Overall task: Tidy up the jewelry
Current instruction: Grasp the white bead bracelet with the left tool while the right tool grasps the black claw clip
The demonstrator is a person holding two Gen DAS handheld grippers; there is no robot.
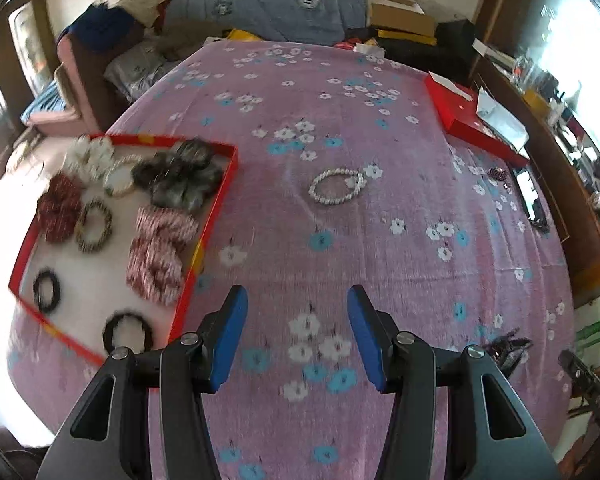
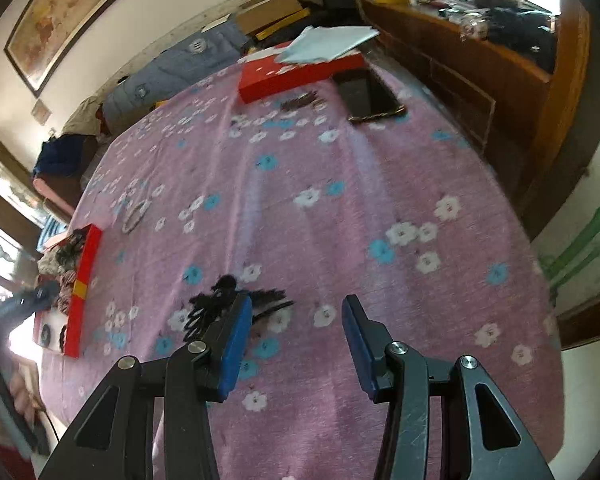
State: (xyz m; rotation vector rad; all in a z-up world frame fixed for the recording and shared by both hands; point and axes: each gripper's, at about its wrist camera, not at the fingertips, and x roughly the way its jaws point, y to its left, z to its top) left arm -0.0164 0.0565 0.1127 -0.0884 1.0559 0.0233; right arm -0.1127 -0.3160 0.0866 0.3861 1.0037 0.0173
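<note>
A white pearl bracelet (image 1: 336,186) lies on the pink flowered cloth, ahead of my open, empty left gripper (image 1: 298,300). It also shows far left in the right wrist view (image 2: 135,216). A red-rimmed tray (image 1: 216,216) at the left holds several scrunchies and bracelets; its side shows in the right wrist view (image 2: 85,276). My right gripper (image 2: 298,304) is open and empty. A black hair piece (image 2: 224,300) lies on the cloth just ahead of its left finger, partly hidden by it. Another dark hair piece (image 2: 302,102) lies far ahead by the red box.
A closed red box (image 1: 472,118) with white paper on it sits at the far right of the table, also seen in the right wrist view (image 2: 296,72). A black phone (image 2: 366,94) lies beside it. A wooden cabinet (image 2: 480,76) stands to the right. A sofa with clutter is behind.
</note>
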